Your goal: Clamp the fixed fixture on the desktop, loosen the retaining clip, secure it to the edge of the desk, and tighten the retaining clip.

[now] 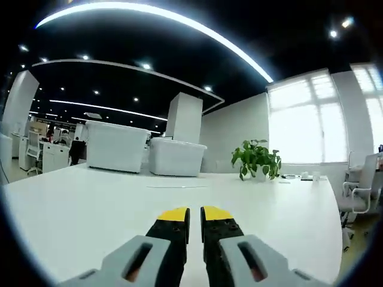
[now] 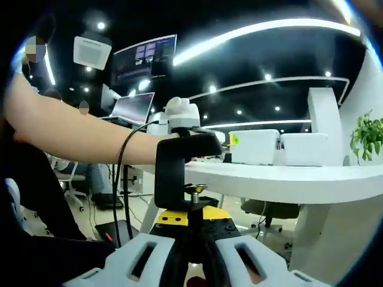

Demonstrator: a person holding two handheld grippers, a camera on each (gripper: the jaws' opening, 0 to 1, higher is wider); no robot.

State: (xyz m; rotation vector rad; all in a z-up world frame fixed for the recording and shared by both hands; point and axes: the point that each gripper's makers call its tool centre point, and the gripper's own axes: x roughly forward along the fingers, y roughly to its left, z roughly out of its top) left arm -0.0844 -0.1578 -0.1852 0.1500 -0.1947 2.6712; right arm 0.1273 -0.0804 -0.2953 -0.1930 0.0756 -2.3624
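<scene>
Right now my left gripper (image 1: 194,216) lies low over the white desk (image 1: 90,209), level with its surface, pointing across it toward the far side. Its yellow-tipped jaws stand nearly together with only a thin slit between them and nothing in it.

My right gripper (image 2: 190,220) sits below the desk edge (image 2: 269,179), pointing up at the black clamp fixture (image 2: 173,164). That C-shaped clamp is hooked over the edge of the desk, its upper arm on top of the surface and its screw (image 2: 192,194) rising from underneath. My right jaws are drawn in narrowly around the lower end of that screw, gripping it. A white rounded part (image 2: 181,113) sits on top of the clamp, and a black cable (image 2: 122,173) hangs from it. A person's bare forearm (image 2: 72,134) reaches across from the left toward the clamp.

Farther along the desk stand two white storage bins (image 1: 143,149) and a potted green plant (image 1: 257,158). Behind the desk are a bright window (image 1: 305,122), a white pillar (image 1: 184,116), curved ceiling light strips (image 1: 179,21), and office chairs (image 1: 359,191). In the right gripper view, monitors (image 2: 143,57) glow in the dark background.
</scene>
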